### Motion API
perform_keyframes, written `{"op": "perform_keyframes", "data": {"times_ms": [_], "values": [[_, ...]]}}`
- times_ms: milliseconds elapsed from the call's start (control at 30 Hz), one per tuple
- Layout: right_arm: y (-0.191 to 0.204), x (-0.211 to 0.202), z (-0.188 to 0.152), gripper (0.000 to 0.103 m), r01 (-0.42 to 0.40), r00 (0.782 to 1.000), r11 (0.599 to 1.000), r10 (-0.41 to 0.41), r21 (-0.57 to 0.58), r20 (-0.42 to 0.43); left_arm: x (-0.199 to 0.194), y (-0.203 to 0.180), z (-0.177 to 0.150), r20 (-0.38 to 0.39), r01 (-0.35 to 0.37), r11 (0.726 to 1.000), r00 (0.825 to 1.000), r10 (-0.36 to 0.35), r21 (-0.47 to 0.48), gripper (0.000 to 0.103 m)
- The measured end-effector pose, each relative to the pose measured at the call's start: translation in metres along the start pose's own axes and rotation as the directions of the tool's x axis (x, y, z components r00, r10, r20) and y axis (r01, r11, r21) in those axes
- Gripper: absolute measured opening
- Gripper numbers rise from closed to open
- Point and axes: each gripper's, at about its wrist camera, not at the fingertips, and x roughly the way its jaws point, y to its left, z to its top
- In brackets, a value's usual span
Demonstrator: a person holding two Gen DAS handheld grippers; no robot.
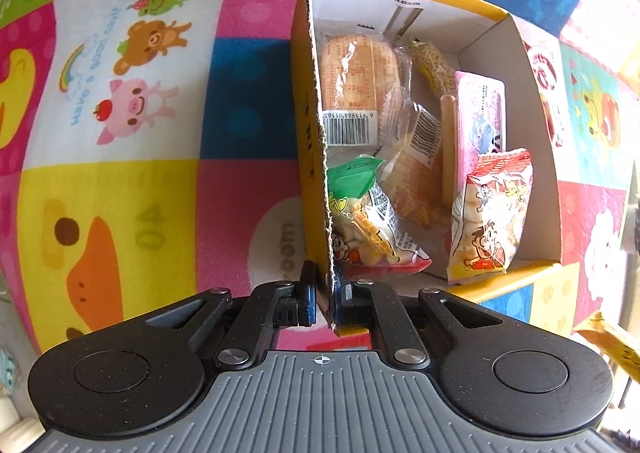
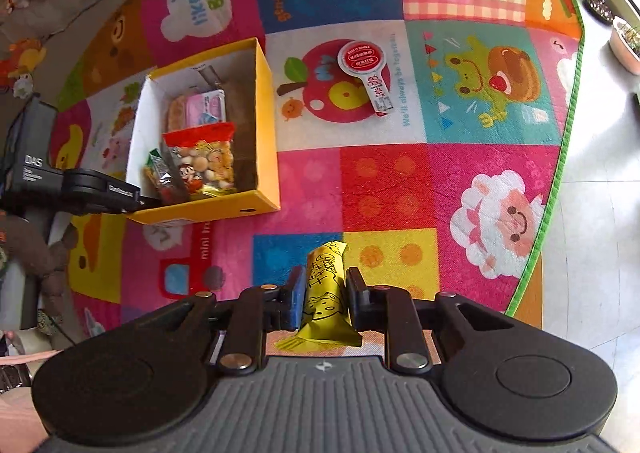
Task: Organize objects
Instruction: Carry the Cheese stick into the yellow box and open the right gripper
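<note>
Landmark: yellow box [image 1: 420, 1], open top, white inside, standing on the play mat [image 1: 132, 189].

Hidden/unclear: box's near corner is cut off behind the left gripper [image 1: 325, 293]. Packets inside overlap; lower ones only partly seen. Print on the pink packet [image 1: 482, 109] too small to read.

Left gripper: jaws together, clamped on the box's torn near wall, 1 finger outside, 1 inside.

Right gripper [image 2: 323, 295]: closed on a yellow snack bar [image 2: 326, 293], held above the mat, outside the box and well apart from it. Black handwriting-style print on the bar, not legible.

Inside box: bread packet [image 1: 352, 65] with barcode, 2 red biscuit bags [image 1: 494, 221].

Readable on mat: "Have a good day!", "gentle Puppy", "I like you Buddy". Red round tag [image 2: 362, 59] lies on the mat beyond the box; text illegible.
</note>
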Motion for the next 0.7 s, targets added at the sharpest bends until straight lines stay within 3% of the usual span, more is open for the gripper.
{"op": "perform_keyframes", "data": {"times_ms": [167, 367, 700], "values": [[0.021, -0.038, 0.002, 0.021, -0.033, 0.999, 0.998, 0.031, 0.061, 0.024, 0.000, 0.015, -0.002, 0.001, 0.043, 0.999, 0.999, -0.043, 0.005, 0.011], [0.058, -0.067, 0.004, 0.021, -0.008, 1.000, 1.000, 0.008, -0.010, 0.015, 0.002, 0.031, 0.000, 0.005, 0.080, 0.997, 0.997, -0.080, -0.013, 0.012], [0.099, -0.075, 0.018, 0.021, -0.009, 1.000, 0.997, 0.007, -0.082, -0.026, -0.002, 0.055, -0.015, 0.030, 0.129, 0.988, 0.991, -0.127, -0.084, 0.014]]}}
